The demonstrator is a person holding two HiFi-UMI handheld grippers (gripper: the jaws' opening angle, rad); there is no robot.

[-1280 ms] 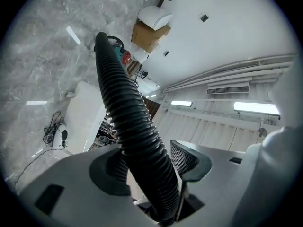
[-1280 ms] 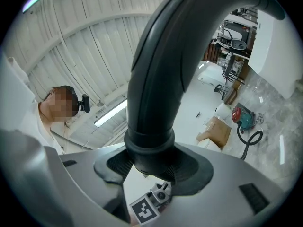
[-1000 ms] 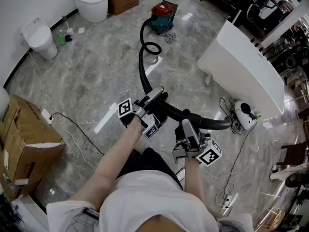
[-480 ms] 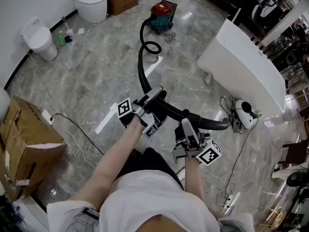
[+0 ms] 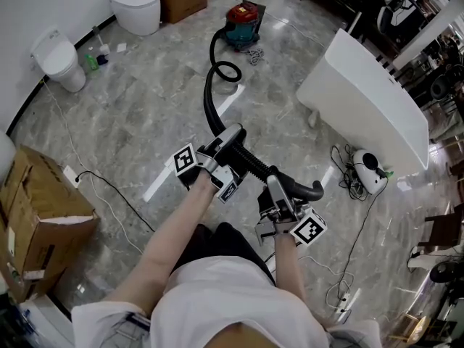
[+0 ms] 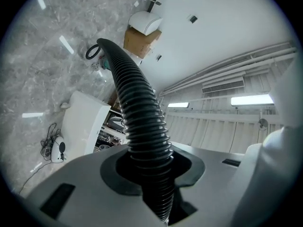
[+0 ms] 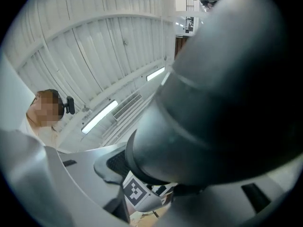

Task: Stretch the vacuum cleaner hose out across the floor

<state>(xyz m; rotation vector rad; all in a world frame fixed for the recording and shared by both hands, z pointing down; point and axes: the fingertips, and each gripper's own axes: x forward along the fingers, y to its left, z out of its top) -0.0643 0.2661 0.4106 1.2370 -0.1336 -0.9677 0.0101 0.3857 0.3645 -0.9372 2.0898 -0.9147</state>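
The right gripper (image 5: 278, 191) clamps the smooth black cuff (image 7: 222, 103), which fills most of that gripper's view and blocks what lies beyond. The left gripper (image 5: 229, 141) has just been closing its jaws, and they pinch the black ribbed vacuum hose (image 6: 137, 103). From there the hose drops to the floor and makes 1 loop before the red canister vacuum cleaner (image 5: 244, 20). Open grey marble floor (image 5: 130, 122) lies to the left. A white bathtub (image 5: 370, 107) bounds the right, and a brown cardboard box (image 5: 36, 216) is cut off at the left edge.

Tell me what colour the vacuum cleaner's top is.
Red, above a teal body; the head view shows the vacuum cleaner best.
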